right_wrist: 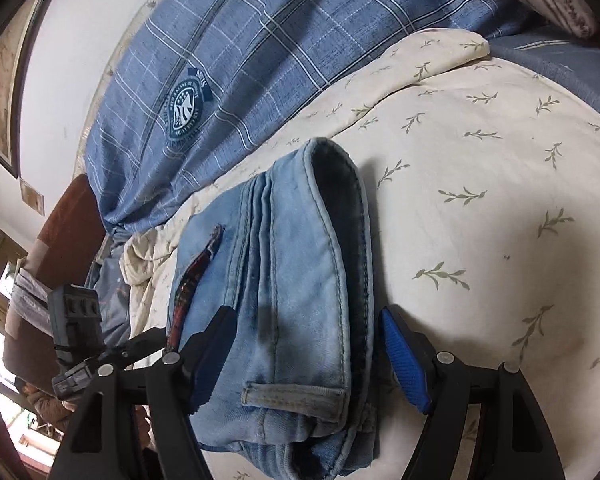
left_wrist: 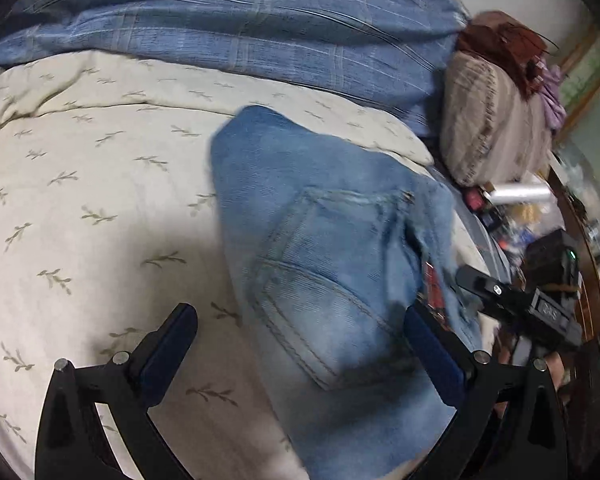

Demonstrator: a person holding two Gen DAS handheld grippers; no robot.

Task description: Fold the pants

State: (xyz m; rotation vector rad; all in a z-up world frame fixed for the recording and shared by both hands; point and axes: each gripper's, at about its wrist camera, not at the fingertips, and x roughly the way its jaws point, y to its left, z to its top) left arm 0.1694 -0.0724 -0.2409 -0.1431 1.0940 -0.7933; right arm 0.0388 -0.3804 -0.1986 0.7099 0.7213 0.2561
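Folded jeans (right_wrist: 300, 280) lie on the leaf-print sheet (right_wrist: 480, 220) of the bed, plaid blanket (right_wrist: 260, 60) beyond at 11–12 o'clock. R gripper (right_wrist: 306, 344) jaws spread wide, straddling the waistband end, pads not pressing. L gripper (left_wrist: 300, 336) also open; jeans (left_wrist: 320, 240) run from 12 o'clock down betw its fingers, toward the 3 o'clock one.

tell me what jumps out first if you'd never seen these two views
The folded light-blue jeans stand out first, lying in a thick bundle on the cream, leaf-printed bedspread. Next comes the blue plaid blanket with its round crest, heaped behind them toward the wall. In the right wrist view, the right gripper straddles the waistband end with its fingers spread apart.
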